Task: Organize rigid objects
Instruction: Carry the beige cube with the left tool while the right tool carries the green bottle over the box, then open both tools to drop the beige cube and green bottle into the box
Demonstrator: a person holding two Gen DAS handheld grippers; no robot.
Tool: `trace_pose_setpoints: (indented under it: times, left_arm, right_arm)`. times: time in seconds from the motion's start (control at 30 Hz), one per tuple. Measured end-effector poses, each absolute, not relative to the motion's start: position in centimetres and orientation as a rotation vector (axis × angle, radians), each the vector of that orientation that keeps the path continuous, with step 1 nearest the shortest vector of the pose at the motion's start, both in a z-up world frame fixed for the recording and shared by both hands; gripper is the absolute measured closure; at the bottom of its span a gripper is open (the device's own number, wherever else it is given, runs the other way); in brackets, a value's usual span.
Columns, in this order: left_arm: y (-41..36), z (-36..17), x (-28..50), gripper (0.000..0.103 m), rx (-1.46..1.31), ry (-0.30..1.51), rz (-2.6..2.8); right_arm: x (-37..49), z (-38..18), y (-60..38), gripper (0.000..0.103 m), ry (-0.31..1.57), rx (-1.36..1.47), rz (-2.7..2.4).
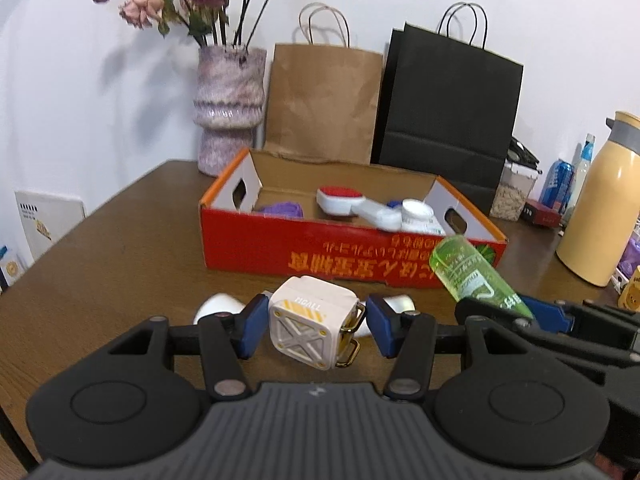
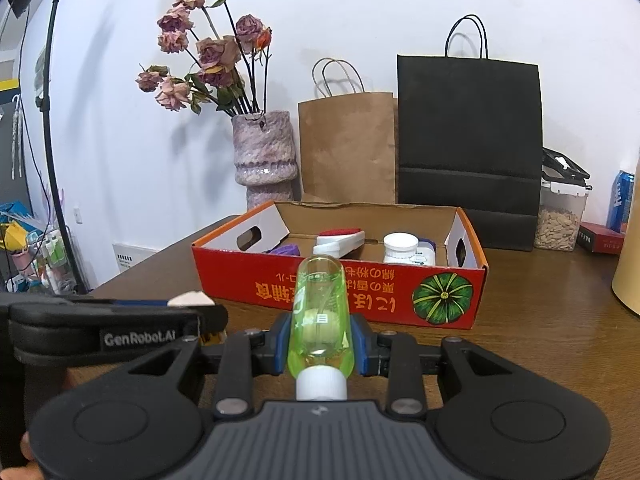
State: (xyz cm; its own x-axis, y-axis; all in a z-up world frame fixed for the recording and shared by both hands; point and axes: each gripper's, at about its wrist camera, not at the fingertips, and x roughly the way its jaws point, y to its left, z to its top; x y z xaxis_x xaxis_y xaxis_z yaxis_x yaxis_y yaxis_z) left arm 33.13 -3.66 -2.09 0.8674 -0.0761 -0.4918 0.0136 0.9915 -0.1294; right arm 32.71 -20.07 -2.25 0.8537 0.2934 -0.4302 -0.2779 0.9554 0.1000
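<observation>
A white square device with a gold clasp (image 1: 308, 316) sits tilted between the blue pads of my left gripper (image 1: 316, 320), which is shut on it just above the table. My right gripper (image 2: 320, 340) is shut on a clear green bottle (image 2: 320, 304) whose white cap faces the camera. In the left wrist view the green bottle (image 1: 468, 272) sticks up at the right. Ahead stands an open red cardboard box (image 1: 280, 248) (image 2: 360, 292) holding a red-and-white brush (image 1: 340, 200), a white jar (image 1: 416, 212) and a purple item (image 1: 282, 210). My left gripper (image 2: 208, 316) shows side-on at the left.
A white object (image 1: 218, 306) lies on the brown table behind the left fingers. Behind the box stand a pink vase (image 1: 230, 108), a brown paper bag (image 1: 324, 100) and a black bag (image 1: 452, 116). A yellow flask (image 1: 600, 208), cans and a seed container (image 2: 560, 220) crowd the right.
</observation>
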Motion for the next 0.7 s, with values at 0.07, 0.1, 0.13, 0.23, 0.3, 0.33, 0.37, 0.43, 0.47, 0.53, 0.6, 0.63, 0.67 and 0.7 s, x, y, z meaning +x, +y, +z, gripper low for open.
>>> trace_pose_setpoints:
  times: [0.07, 0.1, 0.13, 0.23, 0.3, 0.33, 0.37, 0.43, 0.47, 0.53, 0.6, 0.63, 0.67, 0.7]
  left_arm:
    - [-3.7, -1.6, 33.3, 0.048, -0.123, 0.507, -0.042]
    - [-3.7, -1.4, 33.4, 0.048, -0.125, 0.506, -0.041]
    - [-3.8, -1.2, 33.4, 0.048, -0.125, 0.504, -0.039]
    - [-3.9, -0.7, 33.7, 0.048, -0.121, 0.494, -0.034]
    - [-4.0, -0.4, 34.0, 0.048, -0.12, 0.489, -0.034]
    - [-4.1, -0.3, 34.2, 0.048, -0.116, 0.485, -0.03]
    - [-4.1, -0.2, 34.3, 0.048, -0.115, 0.482, -0.028]
    - [-4.2, 0.1, 34.7, 0.048, -0.114, 0.476, -0.024]
    - [-4.2, 0.3, 34.9, 0.048, -0.114, 0.473, -0.021]
    - [-4.2, 0.5, 35.4, 0.048, -0.114, 0.468, -0.015]
    - [-4.2, 0.8, 36.0, 0.048, -0.115, 0.462, -0.009]
    - [-4.2, 0.8, 36.2, 0.048, -0.117, 0.46, -0.006]
    - [-4.2, 0.9, 36.5, 0.048, -0.118, 0.457, -0.003]
    - [-4.1, 1.0, 36.9, 0.048, -0.121, 0.454, 0.001]
  right_arm:
    - [32.7, -2.0, -20.1, 0.073, 0.448, 0.037, 0.301]
    - [32.7, -1.9, -20.1, 0.073, 0.443, 0.038, 0.3]
    - [32.7, -1.7, -20.1, 0.073, 0.44, 0.039, 0.299]
    - [32.9, -1.3, -20.3, 0.073, 0.429, 0.044, 0.294]
    - [33.1, -1.1, -20.5, 0.073, 0.422, 0.047, 0.289]
    - [33.2, -0.9, -20.5, 0.073, 0.418, 0.047, 0.287]
    - [33.3, -0.8, -20.6, 0.073, 0.414, 0.048, 0.285]
    - [33.7, -0.6, -20.7, 0.073, 0.408, 0.048, 0.281]
    - [33.9, -0.4, -20.7, 0.073, 0.404, 0.047, 0.279]
    - [34.3, -0.2, -20.8, 0.073, 0.397, 0.047, 0.275]
    - [34.9, 0.0, -20.9, 0.073, 0.39, 0.047, 0.272]
    - [35.2, 0.1, -20.9, 0.073, 0.387, 0.046, 0.271]
    - [35.6, 0.2, -20.9, 0.073, 0.383, 0.046, 0.27]
    - [35.9, 0.3, -20.9, 0.073, 0.38, 0.046, 0.269]
